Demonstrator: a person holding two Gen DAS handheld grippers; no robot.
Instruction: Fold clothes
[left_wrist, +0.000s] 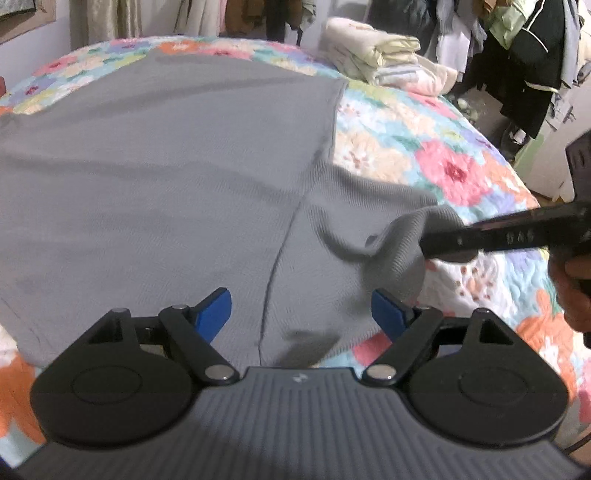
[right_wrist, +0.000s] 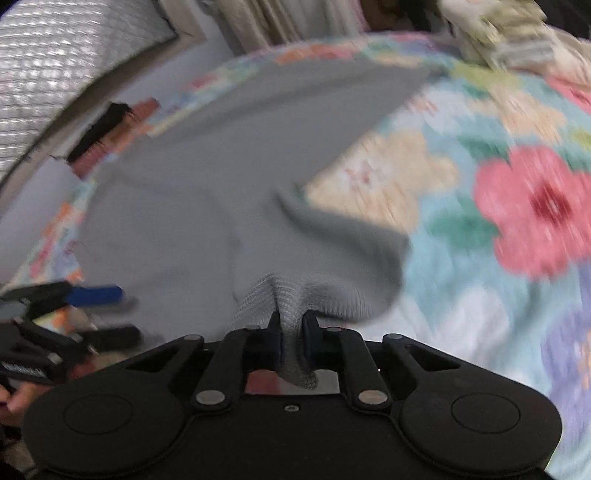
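A grey knit shirt (left_wrist: 166, 155) lies spread flat on a floral quilt (left_wrist: 454, 173). My left gripper (left_wrist: 301, 314) is open and empty, with its blue fingertips (left_wrist: 214, 314) just above the shirt near its shoulder seam. My right gripper (right_wrist: 291, 332) is shut on the end of the shirt's sleeve (right_wrist: 295, 295) and lifts it off the quilt. In the left wrist view the right gripper (left_wrist: 428, 247) comes in from the right with the bunched sleeve (left_wrist: 399, 251) in it. The left gripper shows at the left edge of the right wrist view (right_wrist: 92, 314).
A stack of folded towels and linens (left_wrist: 384, 55) sits at the bed's far right corner. Dark clothes (left_wrist: 524, 55) hang beyond the bed on the right. The floral quilt (right_wrist: 517, 221) extends to the right of the shirt.
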